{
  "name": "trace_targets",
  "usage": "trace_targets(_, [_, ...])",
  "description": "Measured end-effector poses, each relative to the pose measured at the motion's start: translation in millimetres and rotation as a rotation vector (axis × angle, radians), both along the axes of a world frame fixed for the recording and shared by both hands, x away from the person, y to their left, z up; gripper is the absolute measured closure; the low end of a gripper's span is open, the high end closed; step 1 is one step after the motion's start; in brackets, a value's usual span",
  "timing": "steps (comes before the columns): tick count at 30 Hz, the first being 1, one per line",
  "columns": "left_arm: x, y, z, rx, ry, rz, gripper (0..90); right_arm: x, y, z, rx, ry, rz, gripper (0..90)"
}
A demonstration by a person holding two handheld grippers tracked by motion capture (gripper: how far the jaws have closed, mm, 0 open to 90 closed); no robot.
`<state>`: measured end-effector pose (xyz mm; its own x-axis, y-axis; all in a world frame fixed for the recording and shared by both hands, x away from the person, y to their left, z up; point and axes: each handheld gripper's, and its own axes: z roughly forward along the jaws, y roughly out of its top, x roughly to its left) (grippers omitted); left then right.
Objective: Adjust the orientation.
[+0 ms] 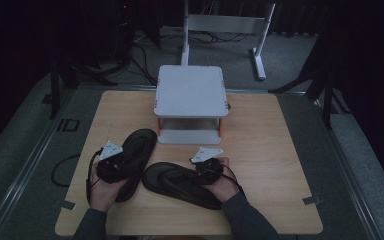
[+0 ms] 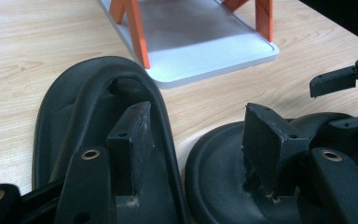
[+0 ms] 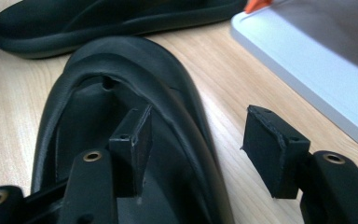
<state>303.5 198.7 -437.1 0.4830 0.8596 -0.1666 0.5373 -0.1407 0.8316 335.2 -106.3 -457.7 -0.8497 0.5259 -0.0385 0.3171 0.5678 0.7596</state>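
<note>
Both grippers are hanging open, left gripper (image 1: 114, 161) straddling the left sandal's (image 1: 136, 150) side edge, right gripper (image 1: 209, 164) straddling the right sandal's (image 1: 180, 182) edge, sandals lying on the table (image 1: 260, 150) before the rack (image 1: 190, 102), each under its own hand.

A: What sort of place is this, d'you reckon?

B: Lab or test studio, def not a home. Light wood table (image 1: 260, 150) sits alone in a dark rm, metal rails (image 1: 35, 145) round it, grey carpet underneath.

A: And the cables (image 1: 145, 55)?

B: Loads, trailing over the floor at the back, by a white stand (image 1: 225, 25). Dark tripod legs (image 1: 325, 85) on both sides too. Tape tabs (image 1: 312, 200) mark the table's front corners, so it's a fixed recording setup.
</note>
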Motion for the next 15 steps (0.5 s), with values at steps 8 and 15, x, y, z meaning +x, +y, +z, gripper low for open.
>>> trace_targets(8, [8.8,-1.4,-16.9,0.025,0.04,0.006,42.3,0.9,17.0,-7.7,-0.054,-0.006,0.048,49.3])
trace_targets(15, [14.1,-0.6,-26.4,0.025,0.075,0.013,42.7,1.1,18.2,-7.8,-0.07,-0.02,0.043,63.6])
